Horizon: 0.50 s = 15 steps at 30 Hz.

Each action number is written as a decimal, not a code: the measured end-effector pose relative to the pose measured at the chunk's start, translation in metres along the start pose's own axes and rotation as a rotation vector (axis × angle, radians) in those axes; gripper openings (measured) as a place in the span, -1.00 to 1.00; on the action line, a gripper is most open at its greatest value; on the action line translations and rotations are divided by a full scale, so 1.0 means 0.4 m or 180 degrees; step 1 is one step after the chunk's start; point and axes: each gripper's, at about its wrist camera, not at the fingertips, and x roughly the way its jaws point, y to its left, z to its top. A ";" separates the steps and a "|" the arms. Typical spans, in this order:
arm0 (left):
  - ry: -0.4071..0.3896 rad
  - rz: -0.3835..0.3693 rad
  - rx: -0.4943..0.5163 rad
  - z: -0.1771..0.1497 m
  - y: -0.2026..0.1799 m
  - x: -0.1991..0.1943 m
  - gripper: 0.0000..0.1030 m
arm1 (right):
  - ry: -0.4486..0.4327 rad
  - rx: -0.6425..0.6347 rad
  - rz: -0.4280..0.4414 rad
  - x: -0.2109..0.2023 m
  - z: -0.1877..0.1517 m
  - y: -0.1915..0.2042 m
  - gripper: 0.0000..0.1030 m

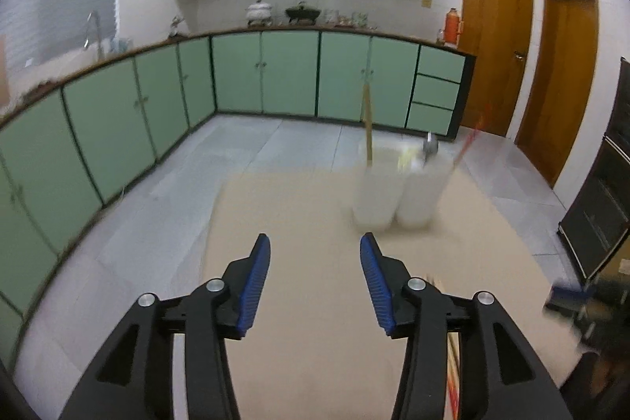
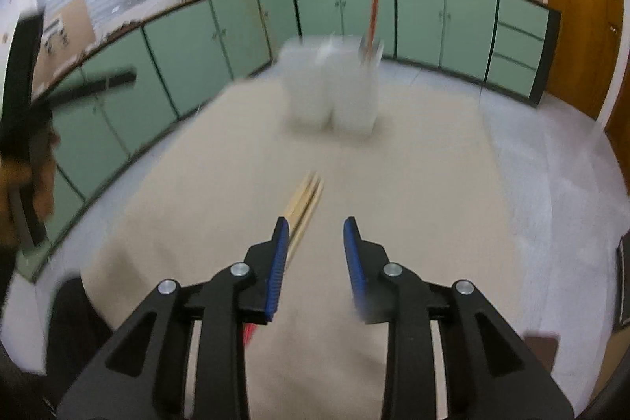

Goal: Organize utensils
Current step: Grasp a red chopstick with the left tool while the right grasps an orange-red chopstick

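Note:
Two translucent white containers (image 1: 393, 195) stand side by side on the beige table (image 1: 299, 207), blurred. A bamboo stick (image 1: 368, 128), a metal spoon (image 1: 430, 144) and a red-handled utensil (image 1: 468, 140) stick out of them. My left gripper (image 1: 315, 243) is open over bare cloth, short of the containers and to their left. In the right wrist view, wooden chopsticks (image 2: 307, 195) lie on the table (image 2: 413, 184), running under the left finger of my right gripper (image 2: 315, 223). That gripper is open with nothing pressed between its pads. The containers (image 2: 330, 89) and the red utensil (image 2: 374, 10) stand beyond it.
Green base cabinets (image 1: 267, 73) line the far wall and the left side, across a grey tiled floor (image 1: 149, 223). Brown doors (image 1: 496, 42) are at the right, with a black rack (image 1: 602, 199) nearer. A person's hand with the other gripper (image 2: 23, 144) shows at the left edge.

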 end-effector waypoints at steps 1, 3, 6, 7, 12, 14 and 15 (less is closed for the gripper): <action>0.0007 0.0009 -0.0032 -0.030 0.003 -0.010 -0.08 | 0.0017 -0.0054 0.0005 0.006 -0.056 0.026 -0.45; -0.0002 0.0036 -0.0071 -0.105 0.003 -0.036 -0.06 | 0.0038 -0.0136 0.0061 0.011 -0.142 0.075 -0.45; -0.0033 0.0060 -0.0114 -0.187 -0.013 -0.068 -0.04 | 0.0097 -0.0220 0.0112 0.029 -0.234 0.145 -0.29; -0.0038 0.0065 -0.0131 -0.205 -0.018 -0.074 -0.03 | 0.0116 -0.0259 0.0104 0.037 -0.247 0.160 -0.28; 0.0080 -0.0071 -0.0175 -0.292 -0.053 -0.079 -0.02 | 0.0098 -0.0343 -0.0031 0.073 -0.255 0.179 -0.27; 0.0119 -0.0106 -0.0123 -0.318 -0.071 -0.076 -0.02 | 0.0092 -0.0284 -0.0116 0.076 -0.249 0.154 -0.25; 0.0148 -0.0137 -0.0109 -0.328 -0.078 -0.073 -0.02 | 0.0090 -0.0243 -0.0138 0.078 -0.249 0.139 -0.24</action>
